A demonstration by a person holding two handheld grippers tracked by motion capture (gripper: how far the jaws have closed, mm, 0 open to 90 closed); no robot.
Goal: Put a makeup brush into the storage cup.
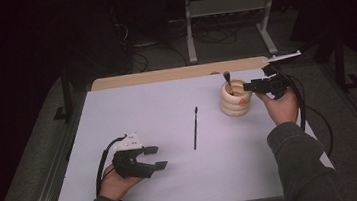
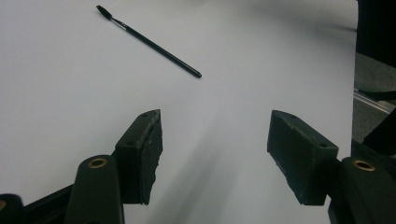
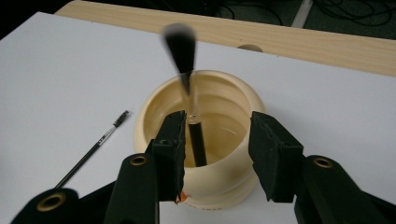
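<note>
— Since one brush [image 3: 192, 107] stands in the cup [image 3: 233, 177], right tongs [image 3: 219, 154] parted around it, what's left?
— Second brush [image 1: 195, 127] lies mid-counter [image 1: 143, 114]; left tongs [image 1: 156, 157] wide, empty.

The table top [image 1: 169, 131] is covered by a smooth, matt white sheet, and a strip of pale wood [image 1: 173, 74] is seen at its far edge. The cream cup [image 3: 205, 140] looks like smooth, a bit shiny plastic. The thin brush [image 2: 149, 42] on the table has a glossy black handle. The black pads [image 2: 144, 154] on the left gripper [image 2: 215, 149] look rough and dull.
</note>
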